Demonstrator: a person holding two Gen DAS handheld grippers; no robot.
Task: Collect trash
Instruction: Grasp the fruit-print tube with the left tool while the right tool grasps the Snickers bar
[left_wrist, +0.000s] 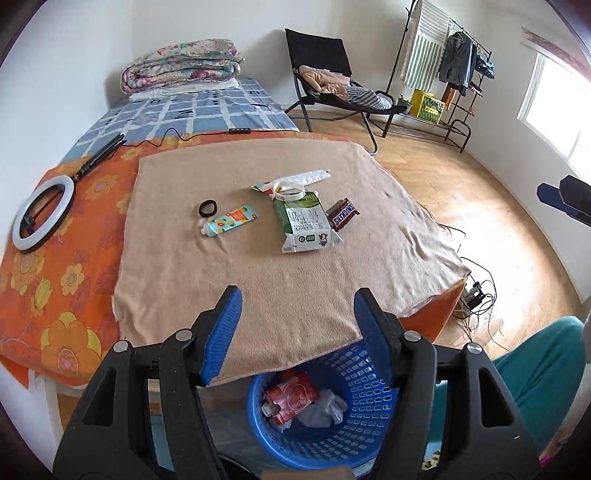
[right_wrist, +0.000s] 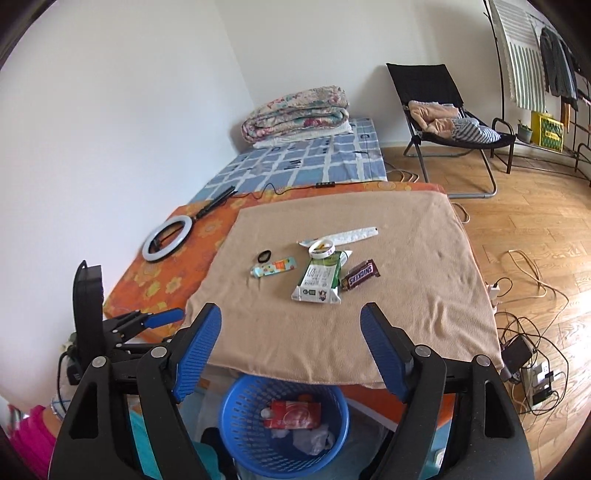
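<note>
Both tongs, the left tongs (left_wrist: 297, 334) and the right tongs (right_wrist: 291, 349), stand wide and hold nothing. The milk carton (left_wrist: 304, 225) and Snickers wrapper (left_wrist: 343, 214) lie mid-surface on the beige cloth (left_wrist: 258, 288); the blue basket (left_wrist: 354, 417) stands below its near edge.

"SNICKERS" on the brown candy-bar wrapper (left_wrist: 342, 214)

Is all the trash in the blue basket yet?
Not yet. Done: a red pouch and crumpled white bits lie in the blue basket. In hand: nothing; the left gripper and right gripper are open. Left: the milk carton and Snickers wrapper on the tan blanket.
</note>
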